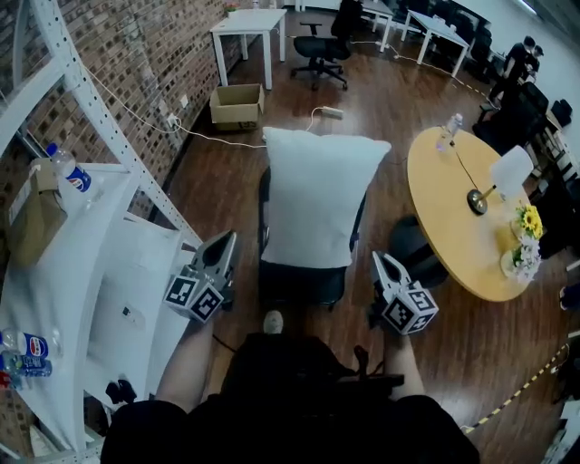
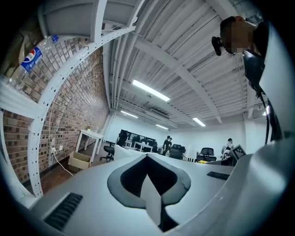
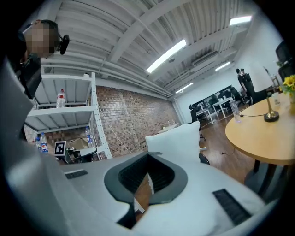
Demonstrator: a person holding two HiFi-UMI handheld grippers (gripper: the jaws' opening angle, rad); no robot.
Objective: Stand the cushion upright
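On the black chair (image 1: 301, 283) the white cushion (image 1: 317, 195) stands upright. The left gripper (image 1: 225, 241) and right gripper (image 1: 381, 261) flank it, jaws clenched on nothing. Cardboard box (image 1: 237, 103) on the floor sits open, and a vase (image 1: 515, 263) on the table (image 1: 444, 208) holds yellow flowers.

One cushion (image 1: 317, 195) on one black chair (image 1: 299, 283). Two claws: left claw (image 1: 225, 243), right claw (image 1: 381, 261). One round table (image 1: 453, 217), bearing one clear bottle (image 1: 449, 131) at its far edge, one lamp (image 1: 510, 172) and one bunch of yellow flowers (image 1: 527, 222) near its right edge. One cardboard box (image 1: 237, 104) on the floor. One paper bag (image 1: 32, 222) and one blue-labelled bottle (image 1: 68, 169) at the shelf's (image 1: 118, 272) left edge. Two white tables (image 1: 249, 23) (image 1: 433, 25) at the back.
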